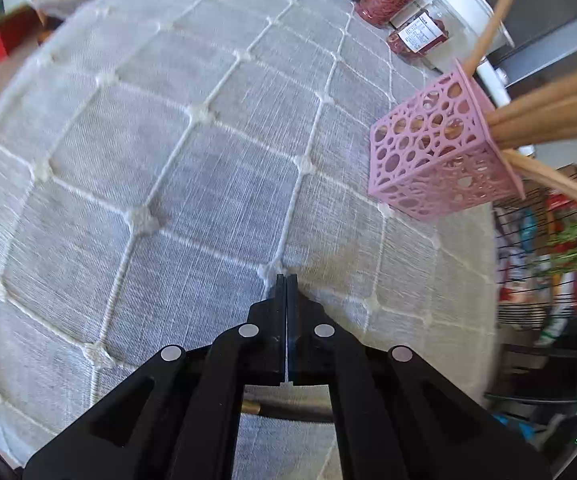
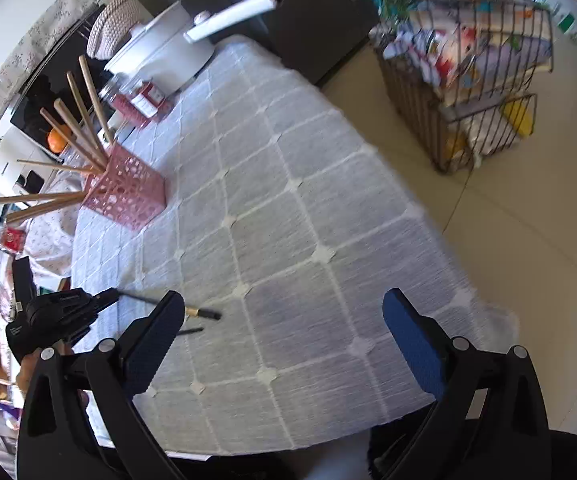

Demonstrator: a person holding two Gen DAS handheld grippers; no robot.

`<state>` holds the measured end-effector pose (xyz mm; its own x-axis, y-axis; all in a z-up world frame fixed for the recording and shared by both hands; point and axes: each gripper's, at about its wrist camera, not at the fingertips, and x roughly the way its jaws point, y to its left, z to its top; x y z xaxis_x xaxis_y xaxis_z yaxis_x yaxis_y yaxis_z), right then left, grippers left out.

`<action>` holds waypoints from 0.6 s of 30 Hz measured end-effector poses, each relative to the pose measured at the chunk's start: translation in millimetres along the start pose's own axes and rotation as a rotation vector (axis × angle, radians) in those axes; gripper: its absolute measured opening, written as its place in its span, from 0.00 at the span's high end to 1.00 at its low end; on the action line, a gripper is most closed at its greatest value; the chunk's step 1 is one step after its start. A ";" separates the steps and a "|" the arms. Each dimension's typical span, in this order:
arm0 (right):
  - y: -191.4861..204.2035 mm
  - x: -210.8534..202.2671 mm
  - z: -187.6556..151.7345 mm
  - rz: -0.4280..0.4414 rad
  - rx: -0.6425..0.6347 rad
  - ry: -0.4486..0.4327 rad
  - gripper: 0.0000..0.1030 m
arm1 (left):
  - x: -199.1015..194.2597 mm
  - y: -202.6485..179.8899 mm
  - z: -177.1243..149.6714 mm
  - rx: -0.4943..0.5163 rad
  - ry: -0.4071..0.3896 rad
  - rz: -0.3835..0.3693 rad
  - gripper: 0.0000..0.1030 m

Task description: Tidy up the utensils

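On the table (image 2: 288, 220), near its far edge, the pink holder (image 1: 436, 152) is standing with wooden sticks (image 1: 548, 116) inside. The left gripper (image 1: 286, 280) is pinching tight on nothing. The right gripper (image 2: 284, 340) is gaping wide.

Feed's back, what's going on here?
A person holds both grippers over the tablecloth. The left gripper is shut, with nothing visible between its fingertips; the right gripper is open and empty. Two dark utensils lie on the cloth near them, while wooden utensils stand in the pink holder.
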<state>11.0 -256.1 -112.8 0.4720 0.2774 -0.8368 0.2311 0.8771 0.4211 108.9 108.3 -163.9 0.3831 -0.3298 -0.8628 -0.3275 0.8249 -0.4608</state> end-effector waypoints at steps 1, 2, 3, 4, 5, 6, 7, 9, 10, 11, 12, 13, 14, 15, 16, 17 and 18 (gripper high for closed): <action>-1.8 2.5 0.2 0.010 0.019 0.015 0.06 | -1.6 1.8 0.9 0.006 -0.007 -0.002 1.00; -4.8 6.1 0.7 0.027 0.053 0.035 0.06 | -1.6 3.2 1.5 0.019 -0.008 0.006 1.00; -6.1 8.2 -0.3 0.035 0.075 0.044 0.06 | -2.1 6.0 1.6 0.019 0.003 0.005 1.00; -7.0 9.7 -0.6 0.039 0.092 0.050 0.06 | -3.7 14.6 5.6 -0.014 0.030 -0.003 1.00; -7.0 11.0 -0.8 0.038 0.103 0.051 0.06 | -1.8 14.9 7.0 -0.040 0.059 -0.007 1.00; -5.2 12.0 -0.9 0.033 0.104 0.049 0.06 | -6.3 18.2 4.5 -0.054 0.076 -0.005 1.00; -2.2 12.6 -1.3 0.029 0.099 0.046 0.06 | -5.8 14.5 5.0 -0.073 0.077 0.022 1.00; 2.3 12.7 -1.8 0.030 0.086 0.043 0.06 | -12.2 9.0 -2.4 -0.089 0.076 0.056 0.91; 3.3 12.4 -1.7 0.033 0.078 0.045 0.06 | -12.9 5.0 -5.7 -0.096 0.075 0.071 0.82; 3.8 12.2 -1.9 0.035 0.070 0.048 0.06 | -11.8 -0.2 -5.4 -0.108 0.070 0.090 0.76; 3.0 11.5 -1.8 0.038 0.066 0.050 0.06 | -10.8 -6.3 -5.4 -0.123 0.064 0.105 0.73; 1.1 10.6 -1.3 0.043 0.068 0.052 0.06 | -8.6 -10.9 -3.7 -0.136 0.060 0.114 0.68; -2.3 8.8 -0.5 0.054 0.077 0.053 0.06 | -7.0 -14.6 -2.9 -0.148 0.057 0.132 0.68; -5.4 7.8 0.5 0.063 0.086 0.054 0.06 | -7.5 -15.2 -4.6 -0.161 0.051 0.152 0.68; -8.4 6.6 1.4 0.072 0.095 0.056 0.06 | -5.7 -18.4 -4.2 -0.180 0.043 0.174 0.68; -11.2 6.0 2.1 0.081 0.103 0.062 0.06 | -4.3 -21.5 -4.0 -0.188 0.037 0.195 0.68; -12.4 6.1 2.4 0.087 0.108 0.068 0.06 | -3.4 -26.0 -4.4 -0.189 0.033 0.222 0.68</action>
<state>13.1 -266.2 -122.3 0.4366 0.3793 -0.8158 0.2839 0.8024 0.5249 112.3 85.9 -149.9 0.2564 -0.1679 -0.9519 -0.5565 0.7795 -0.2874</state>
